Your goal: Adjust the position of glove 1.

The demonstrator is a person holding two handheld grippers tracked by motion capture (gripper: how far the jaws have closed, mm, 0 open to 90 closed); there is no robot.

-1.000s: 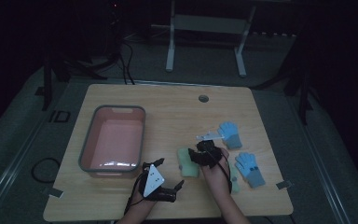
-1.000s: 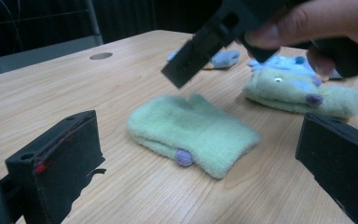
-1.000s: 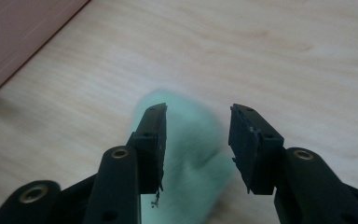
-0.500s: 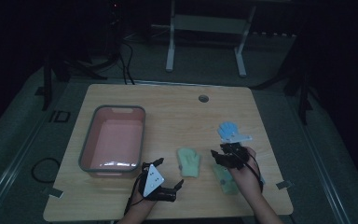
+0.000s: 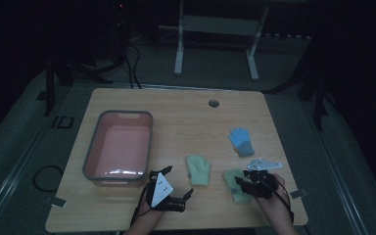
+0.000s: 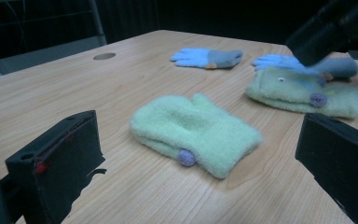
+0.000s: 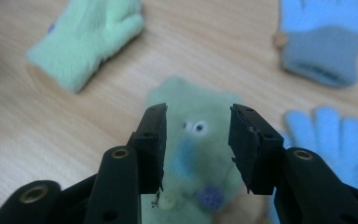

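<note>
Two pale green mittens lie on the wooden table (image 5: 176, 112). One mitten (image 5: 198, 169) (image 6: 193, 133) (image 7: 86, 39) rests flat near the middle. The other, with googly eyes (image 5: 234, 185) (image 6: 303, 91) (image 7: 193, 140), lies under my right gripper (image 5: 240, 184) (image 7: 196, 116). Its jaws have just been closing, but they stand apart above the mitten with nothing pressed between them. One blue glove (image 5: 241, 141) (image 6: 207, 57) (image 7: 324, 39) lies farther back, a second (image 6: 307, 65) (image 7: 340, 140) beside the eyed mitten. My left gripper (image 5: 177, 182) (image 6: 200, 128) stands open at the front edge, facing the plain mitten.
A grey tub with a pink inside (image 5: 120, 147) stands on the left half of the table. A round cable hole (image 5: 213, 103) sits near the far edge. A metal stand (image 5: 215, 44) is on the floor beyond the table.
My right gripper has moved right and toward the near edge, from over the plain mitten to over the eyed one. The left gripper has stayed put.
</note>
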